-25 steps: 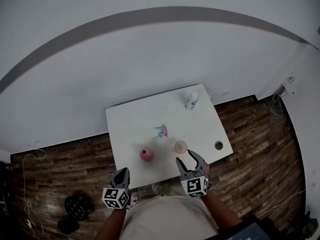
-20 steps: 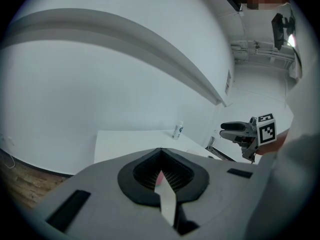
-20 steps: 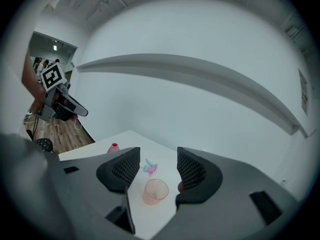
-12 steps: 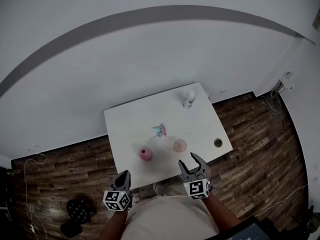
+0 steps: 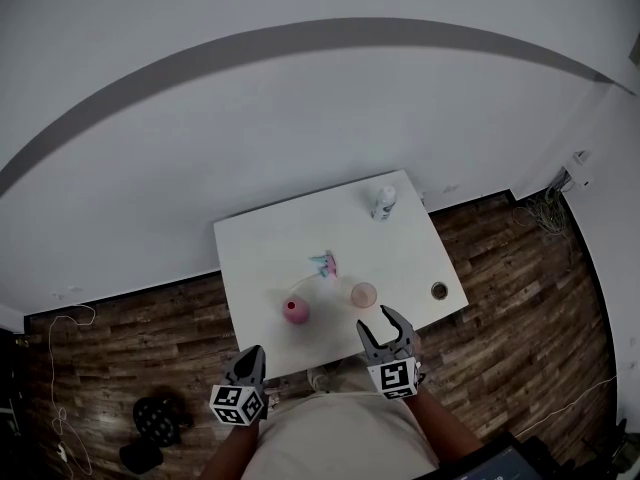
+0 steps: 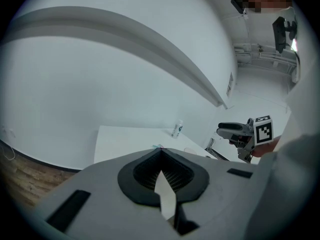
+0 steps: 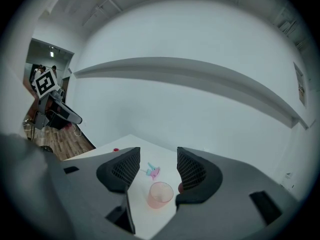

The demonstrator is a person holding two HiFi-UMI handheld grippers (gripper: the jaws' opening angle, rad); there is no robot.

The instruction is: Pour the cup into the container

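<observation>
- Cup (image 5: 363,294): translucent pink, upright near the table's front edge, just ahead of the right gripper (image 5: 378,320), untouched.
- Right jaws about half apart, empty; left gripper (image 5: 252,356) closed on nothing.
- Advance squarely, straddle the cup, squeeze gently; the thin wall likely flexes.
- Pink container (image 5: 294,310) stands to the cup's left.
- White table (image 5: 260,248), wood floor (image 5: 520,268), pale wall (image 5: 300,118).

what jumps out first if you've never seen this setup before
A small white table stands alone on dark wood flooring against a pale wall. Near its front edge a see-through pink cup stands just ahead of the right gripper, whose jaws are apart and empty, with a round pink container to the cup's left. The left gripper, jaws shut, hangs short of the table.
</observation>
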